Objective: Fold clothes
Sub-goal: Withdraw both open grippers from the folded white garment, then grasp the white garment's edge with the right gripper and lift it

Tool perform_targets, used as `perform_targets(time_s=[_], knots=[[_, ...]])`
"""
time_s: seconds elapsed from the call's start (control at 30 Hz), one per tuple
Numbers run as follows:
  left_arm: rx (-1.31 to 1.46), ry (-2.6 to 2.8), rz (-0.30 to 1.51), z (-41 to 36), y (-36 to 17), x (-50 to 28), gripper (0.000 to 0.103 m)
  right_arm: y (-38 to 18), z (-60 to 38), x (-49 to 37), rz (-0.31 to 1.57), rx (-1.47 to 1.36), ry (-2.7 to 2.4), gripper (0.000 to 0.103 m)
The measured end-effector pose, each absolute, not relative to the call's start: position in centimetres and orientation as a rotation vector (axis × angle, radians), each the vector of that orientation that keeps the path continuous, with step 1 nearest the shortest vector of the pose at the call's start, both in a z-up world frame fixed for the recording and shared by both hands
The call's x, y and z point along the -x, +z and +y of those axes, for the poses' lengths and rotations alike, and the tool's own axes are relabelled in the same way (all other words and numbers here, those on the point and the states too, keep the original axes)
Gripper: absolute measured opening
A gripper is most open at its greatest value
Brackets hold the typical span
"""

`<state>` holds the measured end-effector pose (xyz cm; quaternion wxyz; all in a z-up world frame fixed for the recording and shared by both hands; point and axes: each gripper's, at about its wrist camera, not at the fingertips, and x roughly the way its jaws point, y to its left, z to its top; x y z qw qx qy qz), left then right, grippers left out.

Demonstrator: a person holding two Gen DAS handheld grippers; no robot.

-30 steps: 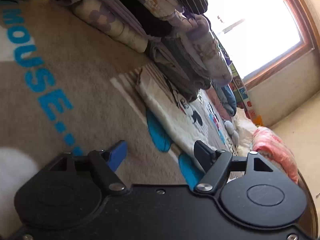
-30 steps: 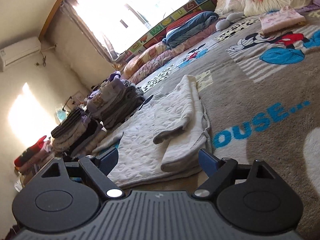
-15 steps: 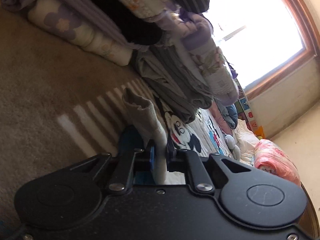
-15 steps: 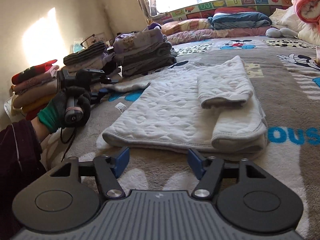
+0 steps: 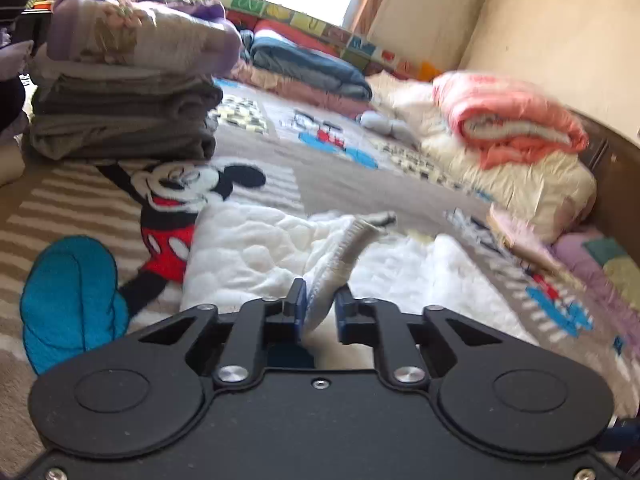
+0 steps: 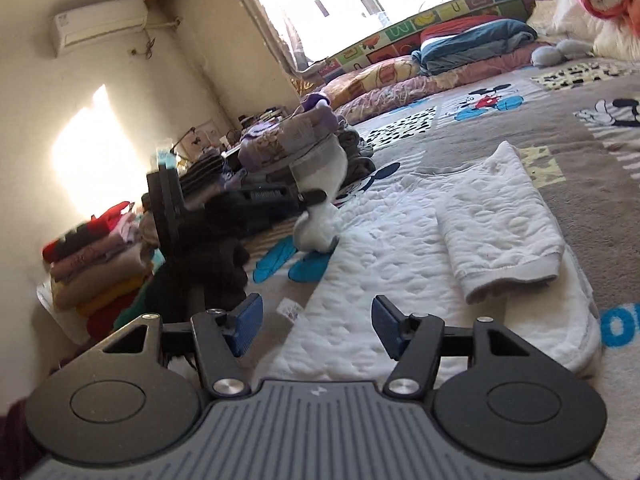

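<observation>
**On the rug: bringing the second sleeve across**

On the rug point(image 6: 500, 152), working a white top point(image 6: 380, 248) spread flat, with one sleeve point(image 6: 500, 240) already folded over the body. Pinching the other sleeve point(image 5: 340, 256) near its cuff with the left hand-held gripper point(image 5: 320, 308), jaws clamped on the cloth, and holding it up off the rug. Hovering over the near hem with the right hand-held gripper point(image 6: 316, 324), jaws wide apart and gripping nothing.

Reading this as the second sleeve fold, not yet laid down. Aiming, for a clean result, at carrying the cuff across and setting it beside the folded sleeve, parallel to it, with no twist in the hanging cloth. Pulling gently, to avoid dragging the soft quilted body along and rucking it. Probably helping by pinning the hem with the free right hand-held gripper.

Minding the edges: passing close by a stack point(image 5: 124, 120) of folded clothes just beyond the top's far left corner, so swinging the sleeve away from it. Finding open rug ahead and to the right of the top, with the bedding point(image 5: 508, 160) well apart.
</observation>
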<state>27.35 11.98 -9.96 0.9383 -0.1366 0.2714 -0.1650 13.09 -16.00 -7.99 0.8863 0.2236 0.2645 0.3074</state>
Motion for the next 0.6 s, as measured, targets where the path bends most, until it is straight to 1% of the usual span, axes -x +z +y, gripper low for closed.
perform_targets(time_s=[0.03, 0.1, 0.2, 0.27, 0.3, 0.33, 0.47, 0.6], knots=[[0.258, -0.349, 0.581, 11.5, -10.4, -27.4, 0.041, -7.8, -15.9, -14.0, 0.553, -0.505, 0.634, 0.061], [0.291, -0.391, 0.566, 12.1, -10.1, -26.9, 0.043, -7.5, -15.3, -15.8, 0.554, -0.567, 0.625, 0.061], [0.378, -0.430, 0.495, 14.6, -8.9, -25.3, 0.045, -7.5, -14.2, -18.5, 0.577, -0.654, 0.607, 0.061], [0.456, -0.448, 0.442, 16.5, -8.1, -24.6, 0.050, -8.2, -13.5, -20.4, 0.614, -0.740, 0.585, 0.061], [0.495, -0.448, 0.421, 17.4, -7.8, -24.3, 0.055, -8.6, -13.1, -21.2, 0.631, -0.773, 0.571, 0.061], [0.531, -0.444, 0.403, 18.3, -7.7, -23.9, 0.056, -9.1, -12.6, -22.0, 0.653, -0.798, 0.558, 0.062], [0.600, -0.402, 0.395, 20.9, -7.8, -23.2, 0.056, -11.4, -10.4, -25.0, 0.749, -0.898, 0.494, 0.062], [0.600, -0.392, 0.394, 22.2, -7.8, -22.3, 0.056, -12.6, -8.8, -26.9, 0.773, -0.957, 0.442, 0.062]])
